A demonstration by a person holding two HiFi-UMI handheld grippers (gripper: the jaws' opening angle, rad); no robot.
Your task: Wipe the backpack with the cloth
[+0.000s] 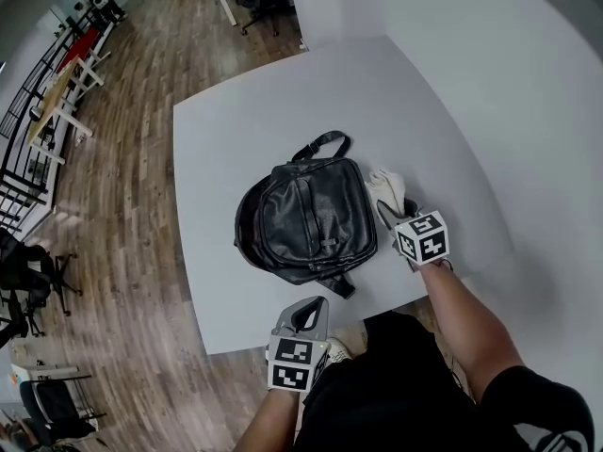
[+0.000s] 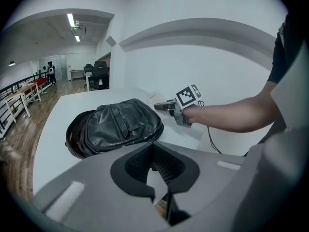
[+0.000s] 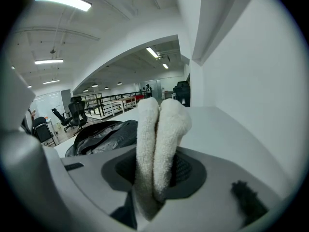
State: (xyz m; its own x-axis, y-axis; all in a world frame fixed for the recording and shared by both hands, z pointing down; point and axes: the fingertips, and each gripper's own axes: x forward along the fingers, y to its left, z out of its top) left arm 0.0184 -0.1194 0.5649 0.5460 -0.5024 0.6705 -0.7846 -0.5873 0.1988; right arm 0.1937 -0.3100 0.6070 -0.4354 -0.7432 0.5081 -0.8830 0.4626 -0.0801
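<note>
A black leather backpack (image 1: pixel 306 219) lies flat on the white table (image 1: pixel 245 130), its carry handle pointing away from me. My right gripper (image 1: pixel 396 210) is at the bag's right edge, shut on a folded white cloth (image 1: pixel 386 188) that sticks out past its jaws. In the right gripper view the cloth (image 3: pixel 159 129) stands up between the jaws of the right gripper (image 3: pixel 157 178), with the backpack (image 3: pixel 104 137) to its left. My left gripper (image 1: pixel 306 318) hovers at the table's near edge, below the bag, shut and holding nothing. The left gripper (image 2: pixel 155 178) faces the backpack (image 2: pixel 116 127).
The table's near edge (image 1: pixel 283 339) runs just in front of my body. A white wall (image 1: pixel 490 73) borders the table on the right. Wooden floor (image 1: pixel 122 215) lies to the left, with office chairs (image 1: pixel 38 276) and desks farther off.
</note>
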